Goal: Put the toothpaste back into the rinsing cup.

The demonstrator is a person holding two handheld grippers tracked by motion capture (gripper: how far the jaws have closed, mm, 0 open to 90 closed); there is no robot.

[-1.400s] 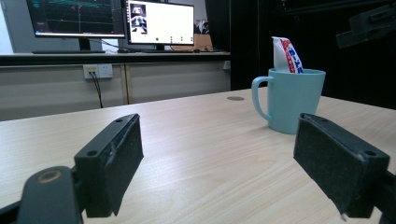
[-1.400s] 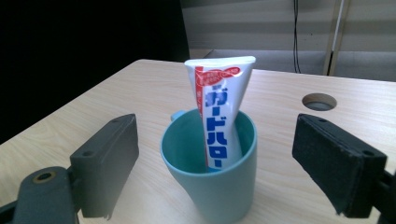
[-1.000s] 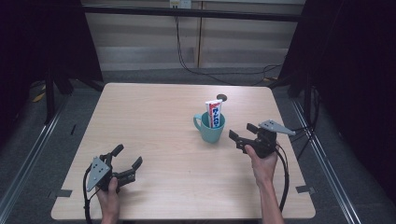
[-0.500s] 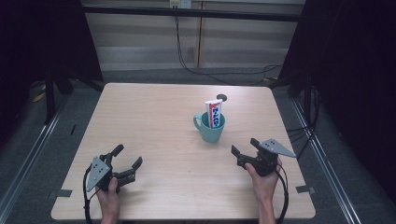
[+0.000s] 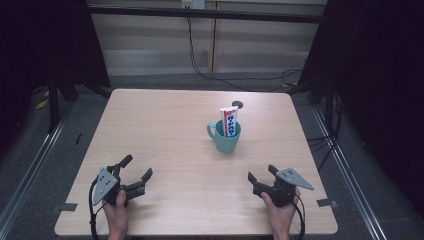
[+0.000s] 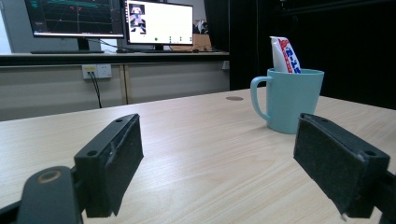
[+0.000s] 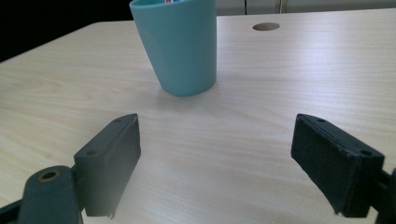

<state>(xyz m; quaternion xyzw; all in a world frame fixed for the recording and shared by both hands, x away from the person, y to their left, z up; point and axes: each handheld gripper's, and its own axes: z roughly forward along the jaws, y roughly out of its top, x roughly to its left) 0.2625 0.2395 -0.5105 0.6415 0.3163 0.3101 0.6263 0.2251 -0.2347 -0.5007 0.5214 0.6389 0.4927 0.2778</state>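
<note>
White-and-red toothpaste tube (image 5: pixel 229 121) standing in teal plastic mug (image 5: pixel 225 137); left claw (image 5: pixel 135 176) and right claw (image 5: pixel 261 179) wide open, empty, work apparently complete

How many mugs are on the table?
1: the teal mug stands right of the table's centre, holding an upright toothpaste tube. Nothing seems hidden.
</note>
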